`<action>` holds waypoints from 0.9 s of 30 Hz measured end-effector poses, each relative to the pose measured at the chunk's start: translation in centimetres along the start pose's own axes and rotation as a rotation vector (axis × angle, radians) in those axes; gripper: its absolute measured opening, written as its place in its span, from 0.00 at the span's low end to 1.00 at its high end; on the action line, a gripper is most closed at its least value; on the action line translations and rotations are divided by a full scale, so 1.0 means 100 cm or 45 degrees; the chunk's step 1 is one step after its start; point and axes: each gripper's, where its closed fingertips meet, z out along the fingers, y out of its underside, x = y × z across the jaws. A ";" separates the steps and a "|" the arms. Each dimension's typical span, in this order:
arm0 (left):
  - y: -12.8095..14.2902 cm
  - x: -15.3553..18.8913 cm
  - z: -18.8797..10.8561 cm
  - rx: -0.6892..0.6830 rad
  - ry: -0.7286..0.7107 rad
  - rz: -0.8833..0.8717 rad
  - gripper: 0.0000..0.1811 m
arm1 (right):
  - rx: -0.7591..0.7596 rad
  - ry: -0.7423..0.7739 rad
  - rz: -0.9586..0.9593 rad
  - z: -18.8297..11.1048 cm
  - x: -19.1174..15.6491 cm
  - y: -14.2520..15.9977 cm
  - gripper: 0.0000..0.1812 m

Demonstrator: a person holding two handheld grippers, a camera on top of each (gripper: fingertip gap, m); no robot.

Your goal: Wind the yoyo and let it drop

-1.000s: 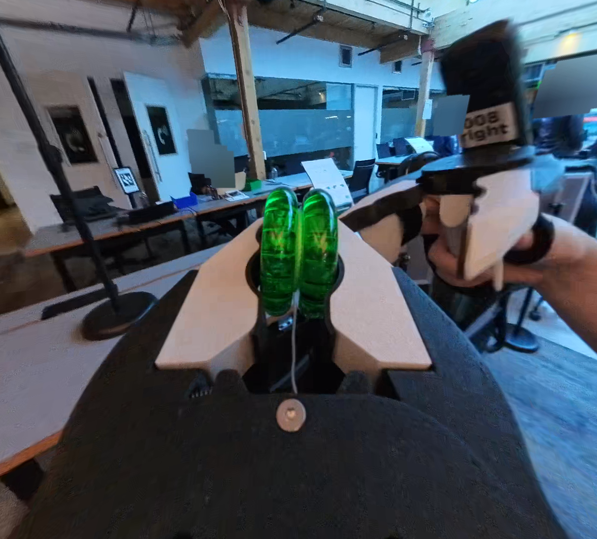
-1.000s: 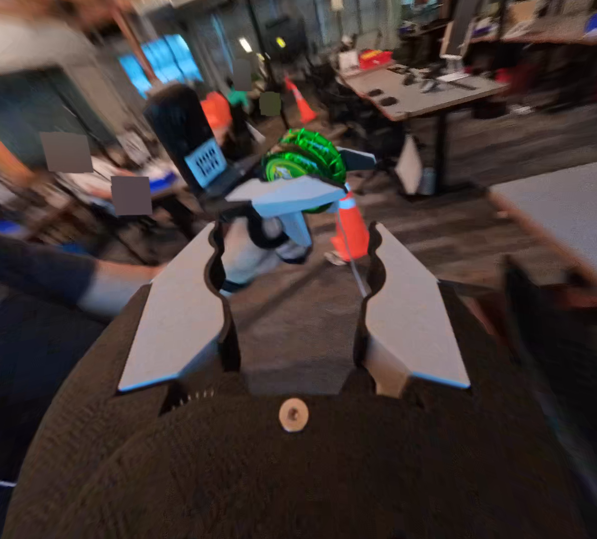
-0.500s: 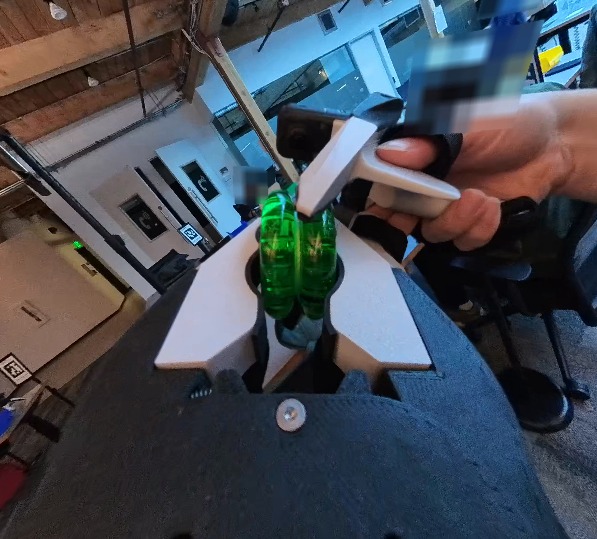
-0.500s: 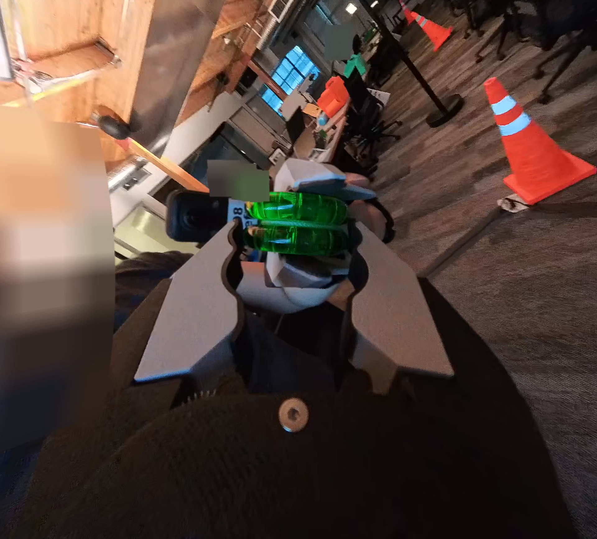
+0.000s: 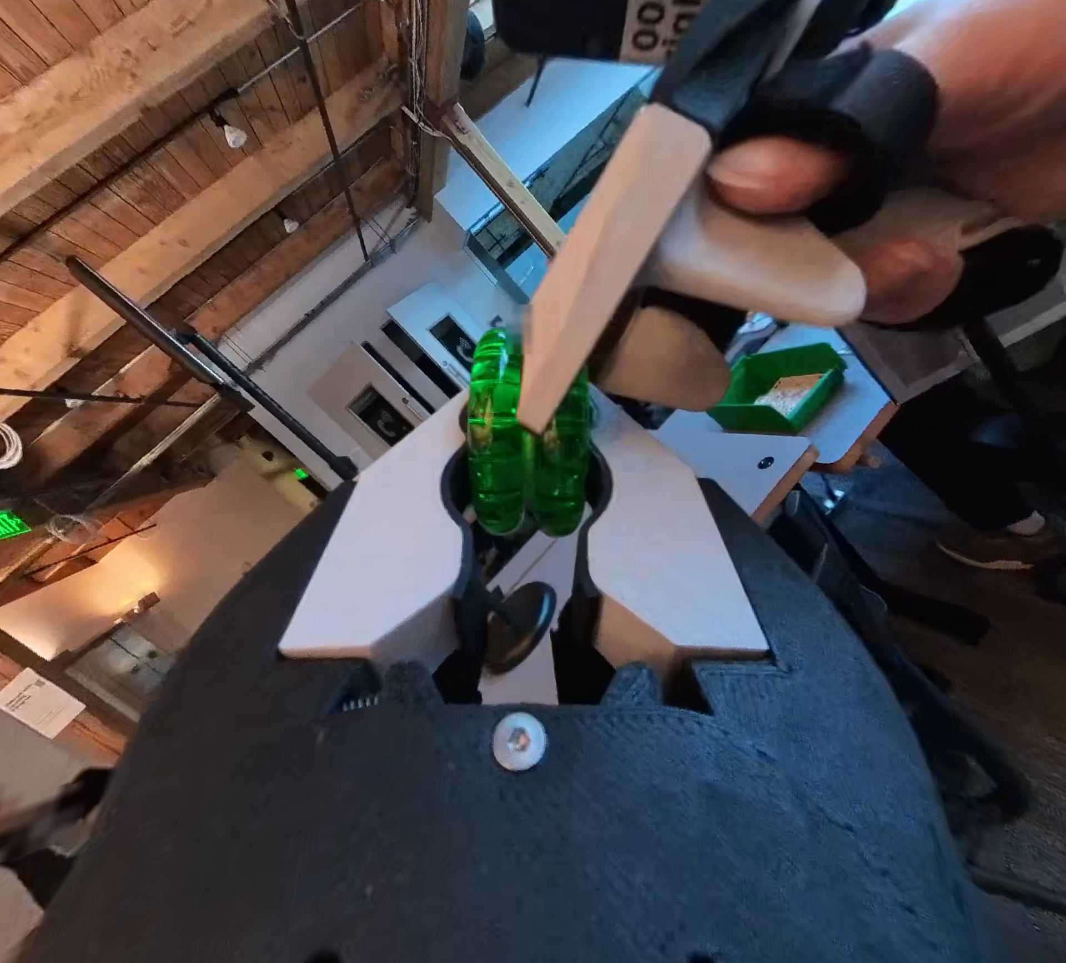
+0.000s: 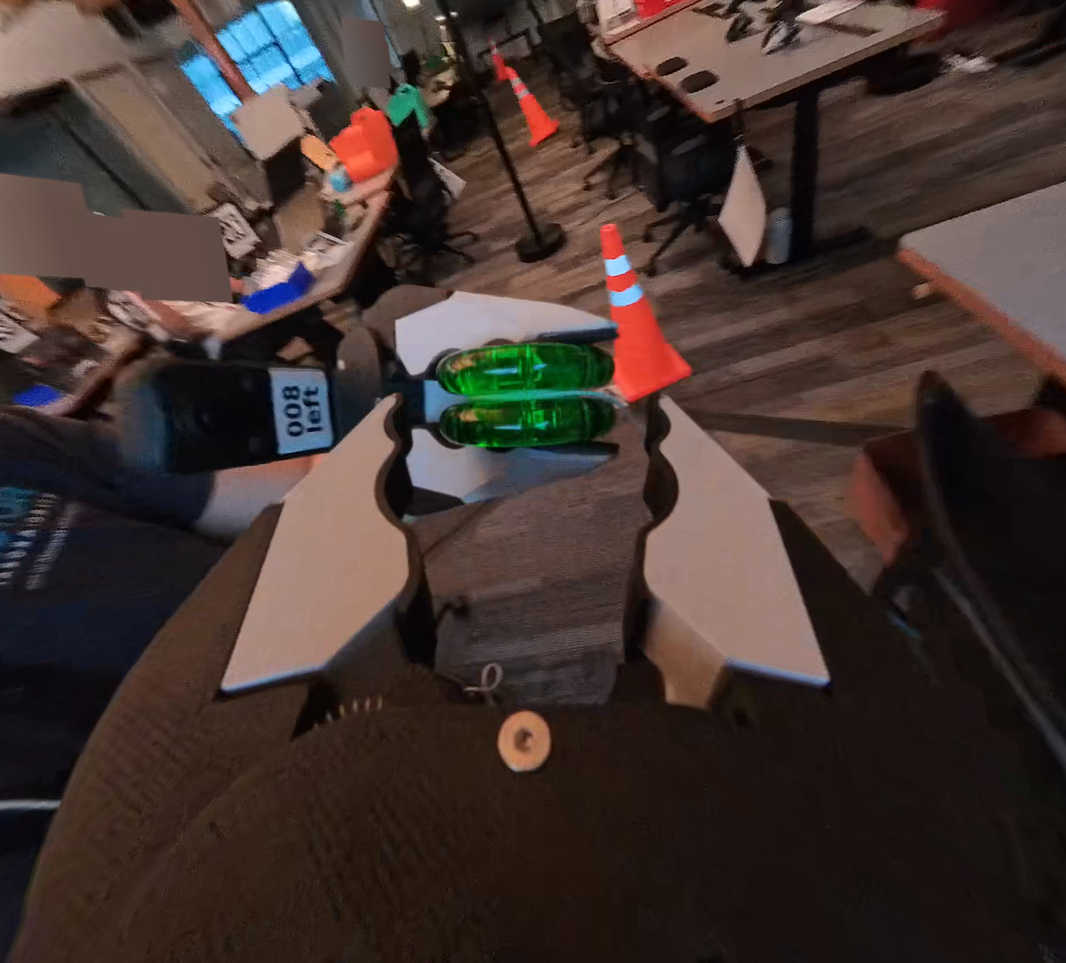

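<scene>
The left hand-held gripper (image 5: 528, 450) is clamping tight, its two pale fingers (image 5: 404, 537) nearly meeting. The right hand-held gripper (image 6: 528, 450) is standing with its fingers (image 6: 334, 549) spread wide apart, one fingertip reaching down over the left one, a bare hand (image 5: 923, 156) squeezing its handle.

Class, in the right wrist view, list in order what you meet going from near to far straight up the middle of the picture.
Round metal screw on the black gripper body → small knotted loop of white string → translucent green yoyo clamped in the left gripper → orange traffic cone with pale bands → black round-based stand → farther orange cone.
</scene>
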 end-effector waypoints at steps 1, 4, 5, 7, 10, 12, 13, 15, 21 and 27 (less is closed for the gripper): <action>-0.001 0.003 0.000 0.004 0.010 0.060 0.16 | -0.014 -0.080 0.056 -0.003 -0.002 0.001 0.38; -0.005 0.018 -0.001 0.033 0.080 0.227 0.16 | -0.113 -0.179 0.040 -0.005 -0.006 0.011 0.34; -0.005 0.021 -0.002 0.039 0.096 0.271 0.16 | -0.135 -0.156 -0.015 -0.006 -0.005 0.015 0.34; 0.003 0.024 0.000 -0.009 0.113 0.354 0.16 | -0.148 -0.012 -0.165 -0.006 0.002 0.017 0.33; 0.010 0.019 0.003 -0.070 0.054 0.518 0.17 | -0.053 0.356 -0.392 -0.002 0.014 0.013 0.33; 0.006 0.014 0.003 -0.052 0.016 0.559 0.17 | 0.082 0.547 -0.500 -0.003 0.013 0.006 0.34; 0.002 0.012 0.001 -0.021 0.005 0.566 0.17 | 0.112 0.567 -0.571 -0.004 0.009 0.005 0.34; -0.004 0.012 -0.002 0.009 0.018 0.551 0.16 | 0.076 0.457 -0.641 -0.003 -0.001 0.007 0.41; -0.024 0.032 -0.011 0.150 0.147 0.612 0.17 | -0.186 -0.145 -0.319 -0.011 -0.020 0.024 0.38; -0.007 0.032 -0.009 0.068 0.180 0.657 0.17 | -0.060 0.205 -0.357 -0.002 -0.001 0.023 0.35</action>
